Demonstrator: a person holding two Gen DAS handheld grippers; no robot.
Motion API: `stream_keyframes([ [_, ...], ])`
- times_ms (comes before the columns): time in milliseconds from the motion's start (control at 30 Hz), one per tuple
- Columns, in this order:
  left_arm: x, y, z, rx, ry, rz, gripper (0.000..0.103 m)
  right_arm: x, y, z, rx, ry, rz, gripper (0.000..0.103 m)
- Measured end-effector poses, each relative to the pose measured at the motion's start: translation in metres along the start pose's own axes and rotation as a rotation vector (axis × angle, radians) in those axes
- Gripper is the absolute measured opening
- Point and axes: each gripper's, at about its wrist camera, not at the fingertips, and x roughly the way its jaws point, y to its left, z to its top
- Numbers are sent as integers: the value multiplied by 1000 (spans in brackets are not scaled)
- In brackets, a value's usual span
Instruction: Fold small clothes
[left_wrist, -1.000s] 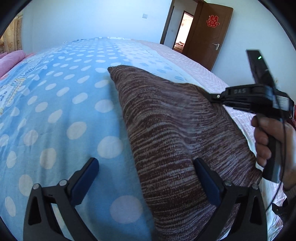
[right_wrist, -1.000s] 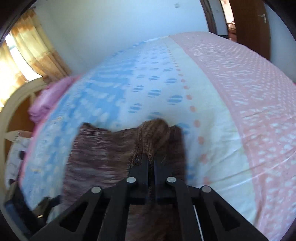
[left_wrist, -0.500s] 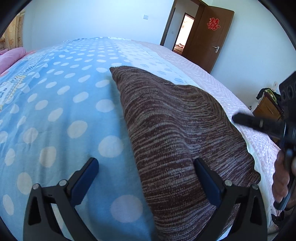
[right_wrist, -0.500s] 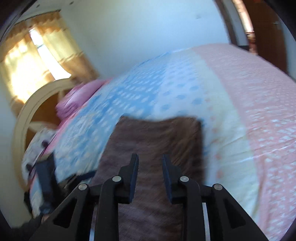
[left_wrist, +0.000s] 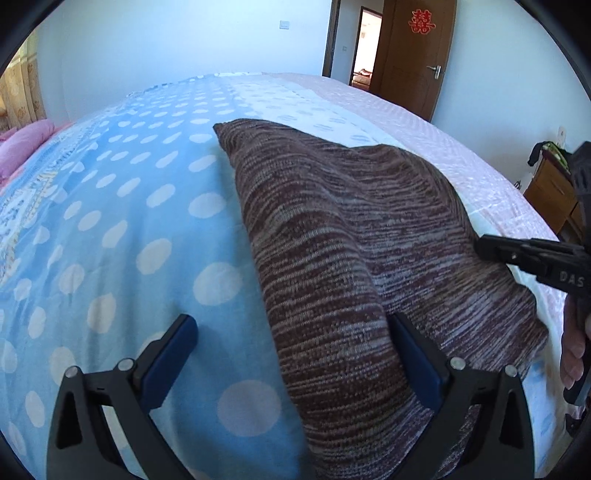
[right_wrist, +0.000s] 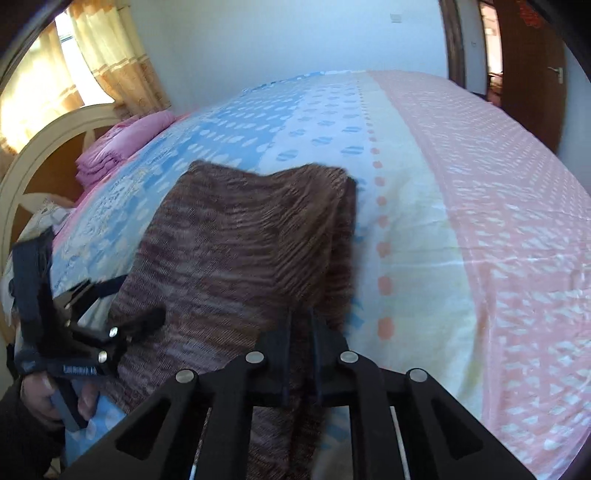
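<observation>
Garment: the brown-and-grey striped knitted garment (left_wrist: 332, 236) lay folded on the blue polka-dot bedsheet (left_wrist: 122, 229), near the bed's edge.
Right gripper (right_wrist: 300, 325): pinched tight on the garment's right edge, lifting it, probably to carry it across for another fold.
Left gripper (left_wrist: 291, 354): jaws spread wide, gripping nothing, straddling the garment's left edge, likely waiting to steady it.

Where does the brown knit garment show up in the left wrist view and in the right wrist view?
Left wrist: the garment runs from centre to lower right, between the left gripper's fingers.
Right wrist: the garment fills centre-left, its right edge pinched in the right gripper.
Shared landmark: the pink bedding by the headboard.
</observation>
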Motion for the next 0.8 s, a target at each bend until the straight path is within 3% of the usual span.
stream_keyframes([
  [133, -5, 6, -4, -26, -8, -15, 103, 6, -3, 2, 16, 17, 11, 13],
  [300, -10, 10, -7, -45, -17, -27, 103, 5, -20, -7, 52, 5, 1, 42],
  [400, -6, 9, -7, -39, -3, -24, 103, 4, -29, -11, 93, -13, 43, 42],
  [467, -5, 6, -6, -28, 2, -16, 103, 3, -24, -5, 82, -12, 38, 42],
  [600, -5, 7, -7, -35, 2, -25, 103, -3, -37, 13, 165, -65, 109, 44],
  [800, -6, 6, -7, -30, 1, -23, 103, 24, -55, 35, 250, -44, 186, 49],
])
